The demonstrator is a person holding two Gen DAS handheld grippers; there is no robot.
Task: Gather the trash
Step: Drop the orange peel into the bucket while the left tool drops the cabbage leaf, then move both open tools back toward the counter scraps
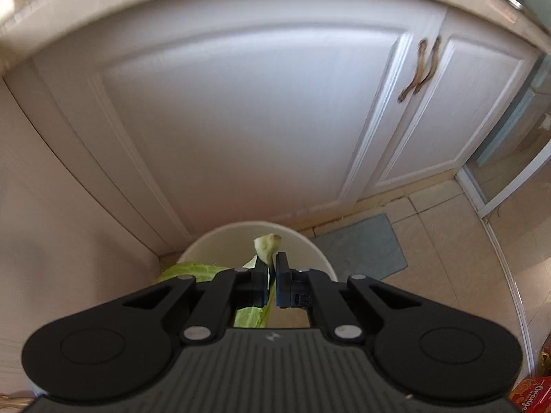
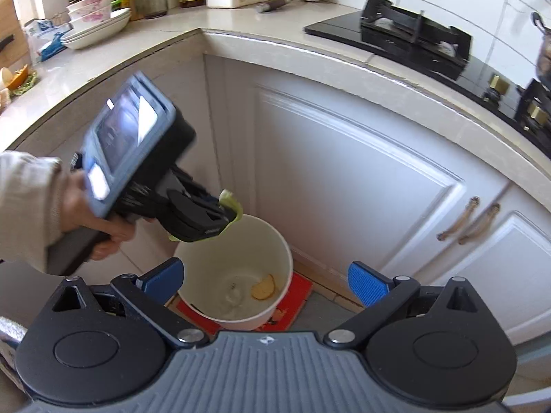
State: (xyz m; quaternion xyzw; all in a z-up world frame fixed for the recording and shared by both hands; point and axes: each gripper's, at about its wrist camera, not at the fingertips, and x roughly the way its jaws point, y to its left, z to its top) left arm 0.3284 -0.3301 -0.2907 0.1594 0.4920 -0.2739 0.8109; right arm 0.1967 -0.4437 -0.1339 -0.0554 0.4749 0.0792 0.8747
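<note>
One cabbage leaf [image 1: 265, 246] pinched between the closed pads of the left gripper [image 1: 272, 280], thick pale stem end poking up past the fingertips, green blade trailing down and to the left. Held directly over the open mouth of the white bucket [image 2: 237, 272] on the floor at the foot of the cabinet doors [image 2: 344, 179]. From the right wrist view, same leaf [image 2: 231, 206] clamped at the near-left rim, part of it draped under the left gripper [image 2: 225, 218]. Right gripper [image 2: 265, 284] spread wide, nothing between its blue pads [image 2: 366, 284], hovering above the bucket's near side. Already inside on the bottom: a yellowish peel [image 2: 263, 287] and some pale scraps.

Step in hand, by the look of it: dropping the leaf in. To do it well:

- Shift a little further toward the centre of the mouth before letting go, since the trailing blade hangs close to the rim and could catch there or slide outside.
- Lower slightly so the leaf falls a short way and does not drift.
- Open fully and cleanly; a limp, damp leaf may cling to one pad, so a small shake or tilt downward may be needed.
- Keep clear of the bucket wall, light enough to tip or slide off the red box [image 2: 296, 296] beneath it.
- Keep the right gripper out of the drop path.
</note>
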